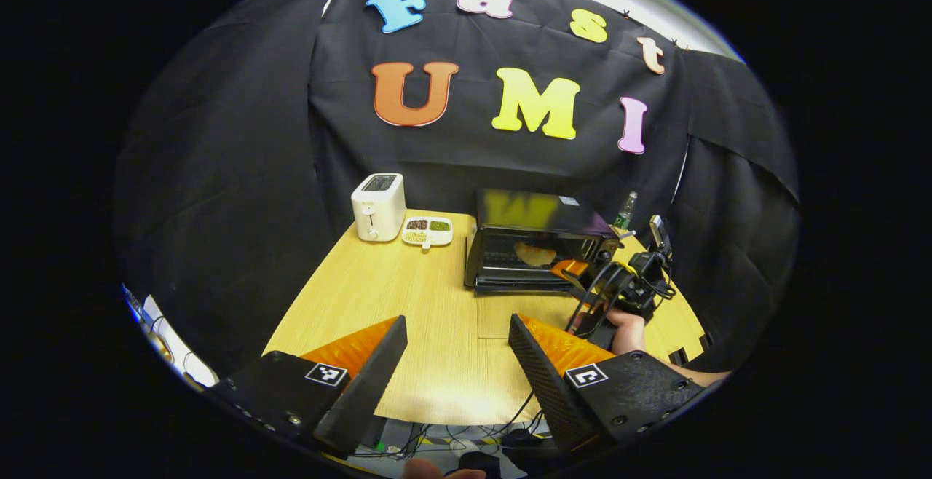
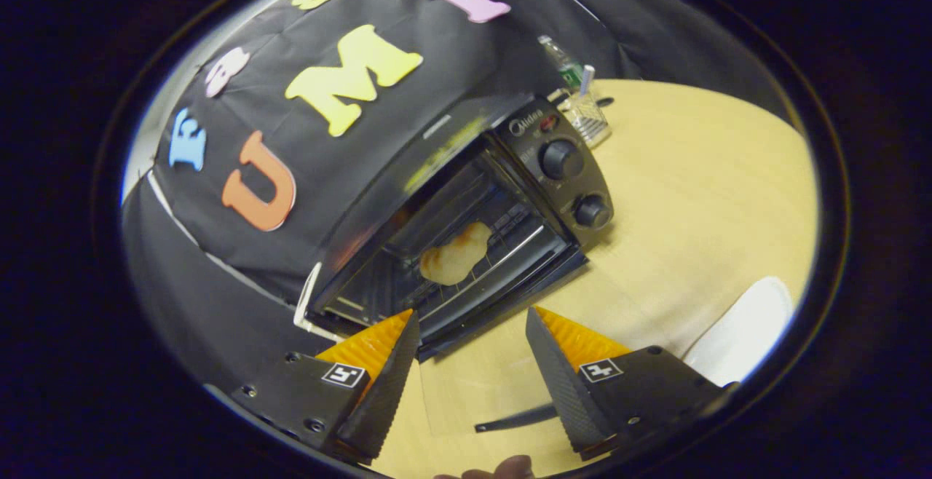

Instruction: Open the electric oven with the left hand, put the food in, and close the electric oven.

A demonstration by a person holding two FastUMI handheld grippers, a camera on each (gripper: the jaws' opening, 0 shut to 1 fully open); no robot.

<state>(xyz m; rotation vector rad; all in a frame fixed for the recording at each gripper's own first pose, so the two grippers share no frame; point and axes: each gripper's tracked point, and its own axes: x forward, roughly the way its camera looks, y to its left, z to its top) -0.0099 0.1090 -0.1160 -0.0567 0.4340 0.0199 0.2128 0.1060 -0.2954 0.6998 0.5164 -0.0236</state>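
The black electric oven stands at the back right of the wooden table. Its glass door hangs down flat over the table, with the dark handle nearest me. A pale browned piece of food lies on the rack inside, also visible as the food in the left gripper view. My right gripper is open and empty, just in front of the oven mouth. My left gripper is open and empty over the table's near half, well back from the oven. A hand holds the right gripper.
A white toaster and a divided dish of beans sit at the back left. A bottle and a clear container stand behind the oven's right side. A white plate lies right of the oven. Two knobs face front.
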